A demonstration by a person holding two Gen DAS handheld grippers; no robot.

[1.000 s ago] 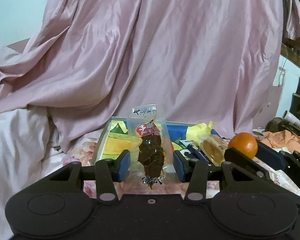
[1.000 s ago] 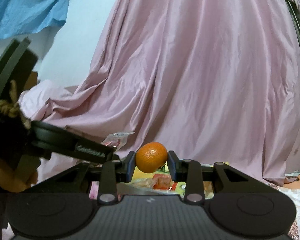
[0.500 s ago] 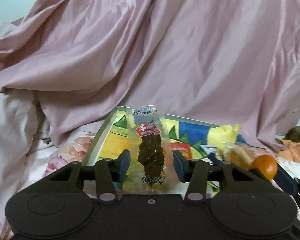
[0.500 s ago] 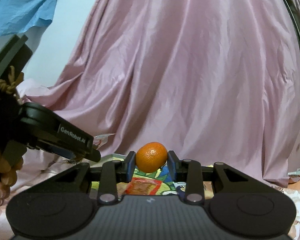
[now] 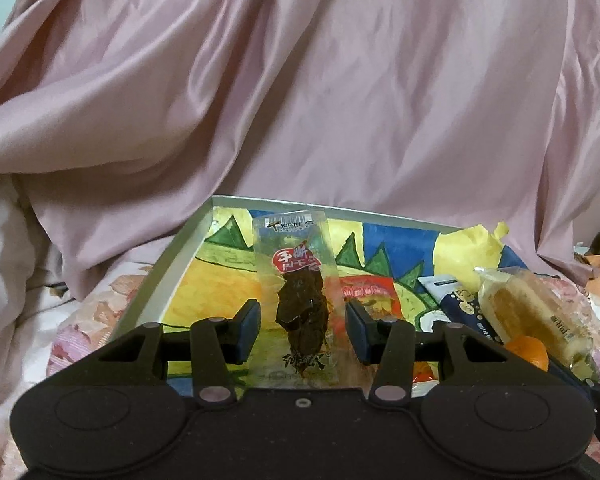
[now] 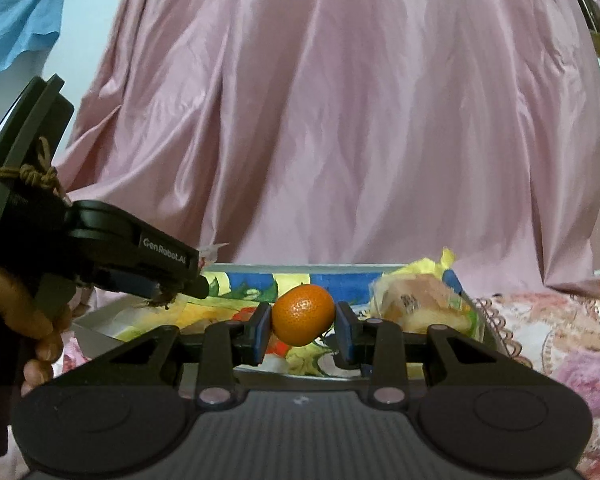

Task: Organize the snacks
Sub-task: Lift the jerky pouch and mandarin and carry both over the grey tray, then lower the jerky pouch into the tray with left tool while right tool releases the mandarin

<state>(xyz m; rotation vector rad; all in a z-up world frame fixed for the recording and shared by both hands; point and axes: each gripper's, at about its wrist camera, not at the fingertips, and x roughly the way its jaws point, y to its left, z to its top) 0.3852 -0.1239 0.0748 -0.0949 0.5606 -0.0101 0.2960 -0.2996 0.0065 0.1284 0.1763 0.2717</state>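
Draped across the background, a pink satin sheet [image 5: 300,100]. Below it, resting on floral bedding [image 6: 548,332], a shallow tray [image 5: 161,280] with a painted base, holding a wrapped bun [image 5: 516,308] and other packets. Poised over the tray, left gripper [image 5: 302,326] clamped on a clear packet of dark jerky [image 5: 300,300], held upright; beside it, right gripper [image 6: 303,326] clenched on a small orange [image 6: 303,314].
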